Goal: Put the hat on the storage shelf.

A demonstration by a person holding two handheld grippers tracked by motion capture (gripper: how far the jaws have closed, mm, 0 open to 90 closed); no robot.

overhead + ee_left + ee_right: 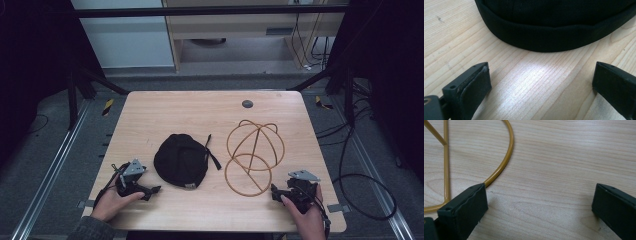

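Black cap (181, 160) is lying mid-table (200, 107), its strap trailing toward the right; gold wire stand (254, 155) is lying just right of it, long axis running near to far. Left gripper (154, 190) is resting near-left of the cap, jaws wide, facing its brim. Right gripper (274, 192) is sitting beside the stand's near ring, jaws wide, holding nothing.

A cap (181, 161) lies in the middle of the bench (165, 107). A wire stand (254, 155) lies just to its right, not touching it.
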